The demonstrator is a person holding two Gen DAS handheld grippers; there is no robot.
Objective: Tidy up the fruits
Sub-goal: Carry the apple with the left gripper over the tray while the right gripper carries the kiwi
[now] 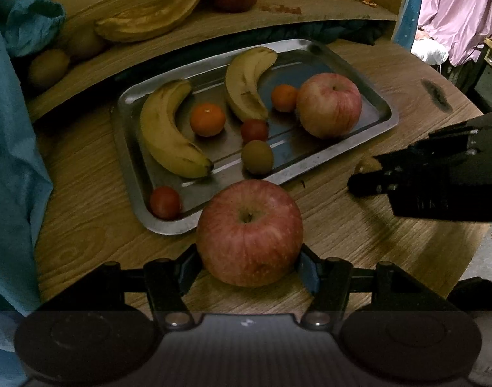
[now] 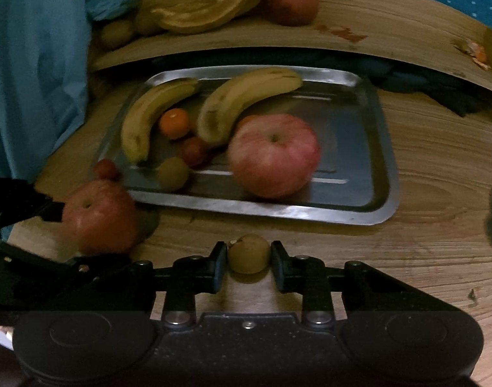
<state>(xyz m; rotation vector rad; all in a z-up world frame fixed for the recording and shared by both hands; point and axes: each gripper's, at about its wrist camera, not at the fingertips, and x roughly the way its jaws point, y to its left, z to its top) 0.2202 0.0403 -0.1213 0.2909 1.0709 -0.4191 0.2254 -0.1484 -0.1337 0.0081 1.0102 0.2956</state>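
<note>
**Both grippers pinch fruit in front of the tray**

In the left wrist view, the left gripper (image 1: 249, 258) at lower centre pinches a red apple (image 1: 249, 232), which sits on the wooden table (image 1: 359, 242) touching the near rim of the metal tray (image 1: 388, 109). On the tray, left to right: a small red fruit (image 1: 164, 202), a banana (image 1: 168, 129), an orange (image 1: 208, 120), a second banana (image 1: 247, 82) and a second apple (image 1: 329, 104).

In the right wrist view, the right gripper (image 2: 249, 262) at lower centre is closed on a small yellow-green fruit (image 2: 248, 253), just in front of the tray's near rim.
</note>
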